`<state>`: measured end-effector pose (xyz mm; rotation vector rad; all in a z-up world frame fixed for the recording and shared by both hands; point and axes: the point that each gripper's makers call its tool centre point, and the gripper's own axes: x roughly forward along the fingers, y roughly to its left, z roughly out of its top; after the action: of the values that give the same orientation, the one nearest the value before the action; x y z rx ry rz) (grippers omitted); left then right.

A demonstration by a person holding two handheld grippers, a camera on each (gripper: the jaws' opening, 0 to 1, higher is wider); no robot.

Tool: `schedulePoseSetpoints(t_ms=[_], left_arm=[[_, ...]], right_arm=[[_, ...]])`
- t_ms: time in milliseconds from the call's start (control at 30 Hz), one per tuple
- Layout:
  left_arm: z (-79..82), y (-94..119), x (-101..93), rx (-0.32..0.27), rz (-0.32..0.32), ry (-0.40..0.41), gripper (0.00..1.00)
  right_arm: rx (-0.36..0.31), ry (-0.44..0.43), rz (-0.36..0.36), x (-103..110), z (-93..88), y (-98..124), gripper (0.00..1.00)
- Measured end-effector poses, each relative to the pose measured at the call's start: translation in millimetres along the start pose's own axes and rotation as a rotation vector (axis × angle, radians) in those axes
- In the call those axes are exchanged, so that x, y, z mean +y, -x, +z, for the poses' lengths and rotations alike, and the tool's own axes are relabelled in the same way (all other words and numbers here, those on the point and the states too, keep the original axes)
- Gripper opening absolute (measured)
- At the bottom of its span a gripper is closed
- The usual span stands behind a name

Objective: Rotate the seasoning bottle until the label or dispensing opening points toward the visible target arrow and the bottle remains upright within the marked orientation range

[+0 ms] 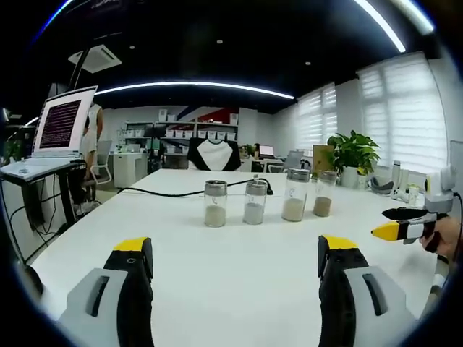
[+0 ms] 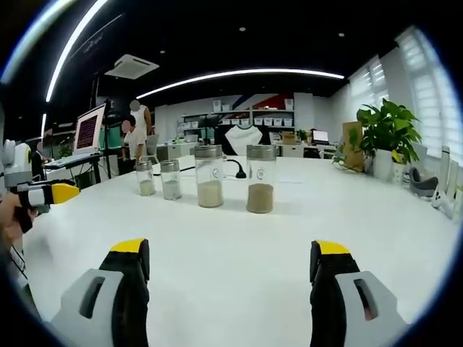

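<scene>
I hold my left gripper point(image 1: 235, 267) with jaws spread wide and empty over the near edge of the white table point(image 1: 239, 289). Across the table's middle, four clear glass seasoning bottles with metal caps point(image 1: 215, 204) stand upright in a row, well apart from both tools. My right gripper point(image 2: 230, 271) is equally wide and empty. No target arrow is visible, so I would find it first, then grip low and twist slowly.

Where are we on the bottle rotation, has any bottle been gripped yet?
Nothing looks done: four seasoning bottles stand upright in a row on the white table, untouched. Nothing is in hand; the left gripper and right gripper are open, short of the bottles. Left: grasp, rotate. I see no target arrow.
</scene>
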<state>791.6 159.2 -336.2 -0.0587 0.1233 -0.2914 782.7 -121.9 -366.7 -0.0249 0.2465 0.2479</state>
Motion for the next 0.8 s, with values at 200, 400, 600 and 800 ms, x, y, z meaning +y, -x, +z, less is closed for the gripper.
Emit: schedulePoseSetpoints(t_ms=[200,400,600,800], left_arm=[[-2.3,1,-0.9,0.007,-0.001,0.003,1.00],[-3.6,1,-0.5,0.010,-0.003,0.000,1.00],[-4.0,3,1.6,0.009,0.000,0.001,1.00],[-4.2,4,2.7,0.008,0.000,-0.002,1.00]], right_arm=[[0.001,0.002,0.003,2,0.9,0,0.94],[0.003,0.006,0.011,5,1.9,1,0.93],[-0.001,0.011,0.015,7,5.5,0,0.93],[-0.003,0.004,0.028,11,9.5,-4,0.92]])
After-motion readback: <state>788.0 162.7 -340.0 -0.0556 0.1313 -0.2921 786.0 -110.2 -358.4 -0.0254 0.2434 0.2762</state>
